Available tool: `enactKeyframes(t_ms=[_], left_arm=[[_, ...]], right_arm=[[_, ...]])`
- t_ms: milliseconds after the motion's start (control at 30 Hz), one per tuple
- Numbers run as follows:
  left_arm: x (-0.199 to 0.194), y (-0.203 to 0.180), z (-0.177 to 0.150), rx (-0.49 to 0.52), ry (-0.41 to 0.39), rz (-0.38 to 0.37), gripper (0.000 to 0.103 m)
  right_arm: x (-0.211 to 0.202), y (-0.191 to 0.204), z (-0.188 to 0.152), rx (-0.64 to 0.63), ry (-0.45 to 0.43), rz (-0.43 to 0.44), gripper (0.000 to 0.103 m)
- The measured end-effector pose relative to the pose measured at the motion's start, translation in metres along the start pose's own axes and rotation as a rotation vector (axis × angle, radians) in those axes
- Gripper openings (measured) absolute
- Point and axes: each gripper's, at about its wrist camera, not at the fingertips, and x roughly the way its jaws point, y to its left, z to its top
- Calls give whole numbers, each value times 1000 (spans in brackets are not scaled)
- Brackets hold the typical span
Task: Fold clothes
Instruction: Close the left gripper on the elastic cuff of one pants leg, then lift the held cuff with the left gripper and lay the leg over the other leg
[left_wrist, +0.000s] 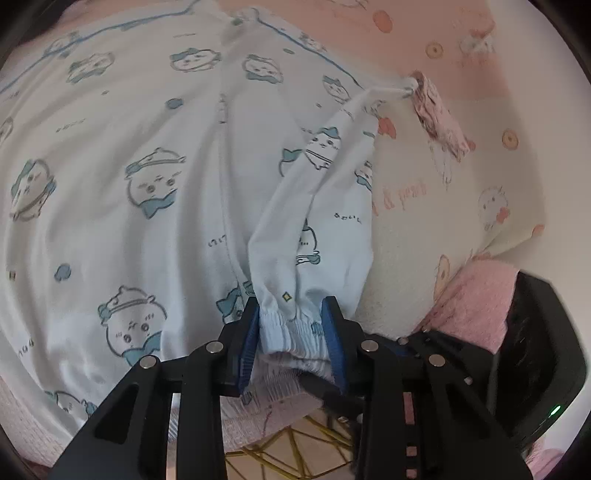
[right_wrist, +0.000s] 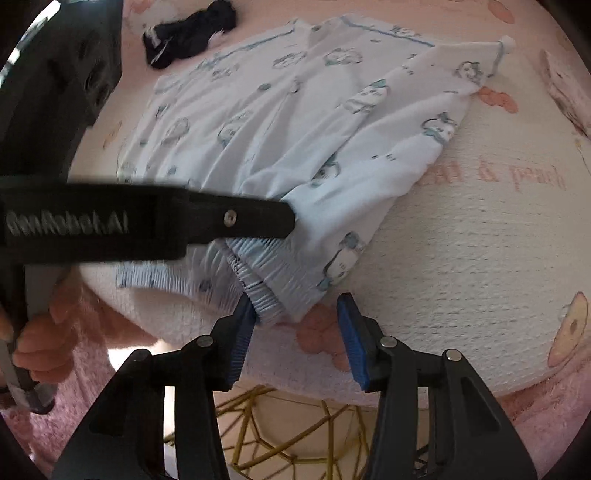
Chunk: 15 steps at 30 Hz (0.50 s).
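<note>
Pants (right_wrist: 295, 122) w/ blue cartoon print lie spread on pink bed (right_wrist: 480, 240), waistband (right_wrist: 266, 280) at near edge of bed, legs running away toward far side. One leg or side panel is doubled over the rest, its far tip (right_wrist: 504, 42) w/ a white knob at far right of pants.

L gripper (left_wrist: 291, 325): fingers pinching the waistband elastic; fabric bunched between blue pads (left_wrist: 249, 332). In right view L gripper comes in from the left, just above waistband.

R gripper (right_wrist: 295, 325): fingers spread, nothing held. Its left pad (right_wrist: 242, 332) touching or just beside waistband corner, right pad on bare bed just right of waistband.

Step, my guess: mid-fold, w/ one end of waistband held and R lining up on the other corner. Can't tell if the doubled-over part is a finished lengthwise fold or just how it landed. Next move prob calls for R to close on the waistband corner so both ends are held, keep elastic taut, then carry it toward the leg ends w/o dragging the lower layer.

Counts: 1 pants, 2 grippers, 1 dark bundle (right_wrist: 188, 33) (socks?) beyond pants at far left, 1 pink printed item (left_wrist: 439, 114) right of pants, 1 hand (right_wrist: 37, 343) on L handle.
</note>
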Motion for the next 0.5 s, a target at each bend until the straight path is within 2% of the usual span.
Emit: enactKeyframes(t_ms=[100, 133, 167, 267, 500], left_arm=[[14, -8, 3, 20, 25, 31, 34], [14, -7, 4, 18, 20, 30, 19], [13, -8, 6, 17, 7, 26, 17], [1, -11, 6, 22, -36, -5, 16], [-36, -22, -2, 50, -130, 3, 13]], right_arm=[[0, 0, 3, 15, -14, 10, 46], [-1, -1, 4, 20, -19, 13, 46], [-1, -1, 5, 26, -24, 16, 46], [-1, -1, 7, 41, -39, 25, 46], [1, -1, 13, 74, -63, 48, 46]])
